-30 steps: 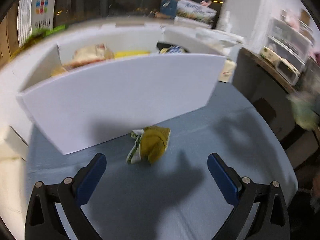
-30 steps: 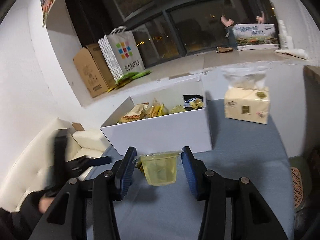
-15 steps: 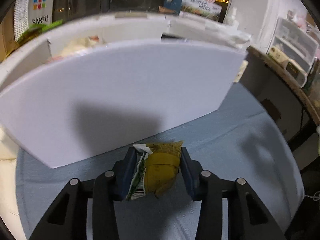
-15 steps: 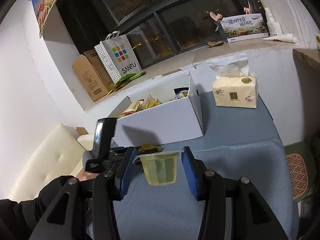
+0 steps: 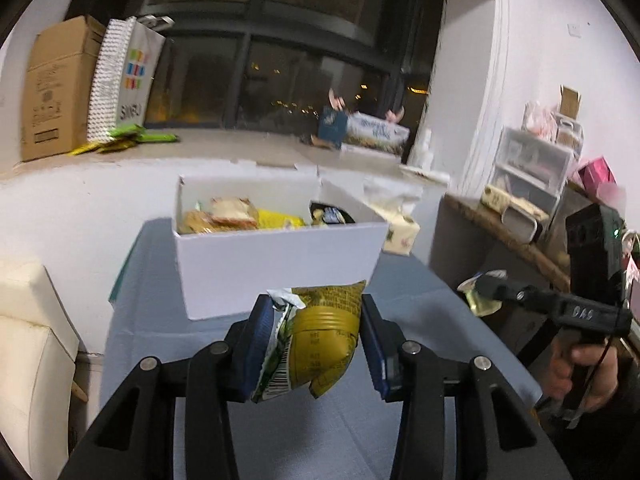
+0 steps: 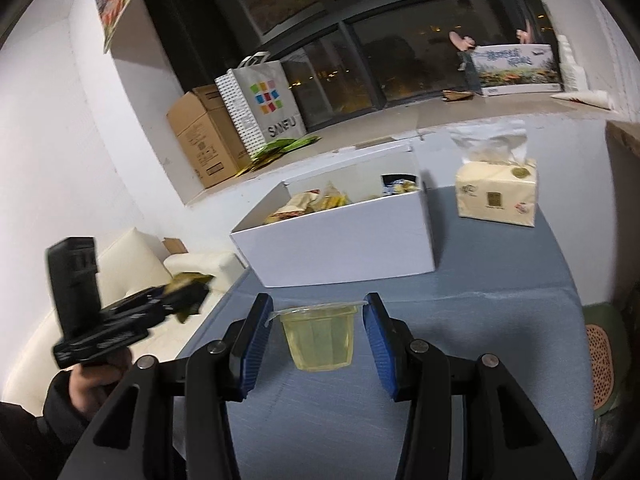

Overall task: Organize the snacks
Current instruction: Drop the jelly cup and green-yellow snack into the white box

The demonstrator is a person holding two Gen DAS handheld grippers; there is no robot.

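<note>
My left gripper [image 5: 316, 344] is shut on a yellow snack packet [image 5: 320, 340] and holds it above the blue-grey table, in front of the white box [image 5: 276, 264]. The box holds several snack packets [image 5: 224, 216]. My right gripper [image 6: 318, 340] is shut on a clear yellow jelly cup [image 6: 318, 340], held by its rim above the table. The box also shows in the right wrist view [image 6: 340, 248]. The left gripper with its packet [image 6: 188, 292] shows at the left there. The right gripper with the cup [image 5: 480, 296] shows at the right of the left wrist view.
A tissue pack [image 6: 496, 192] stands on the table right of the box. A cream sofa [image 5: 28, 344] is left of the table. A windowsill behind holds a cardboard carton [image 6: 200, 140] and a paper bag [image 6: 264, 104]. Shelving with plastic drawers [image 5: 528, 172] is at the right.
My left gripper closed on the yellow packet on the table and has lifted it, drawing back from the box. My right gripper kept the jelly cup.
</note>
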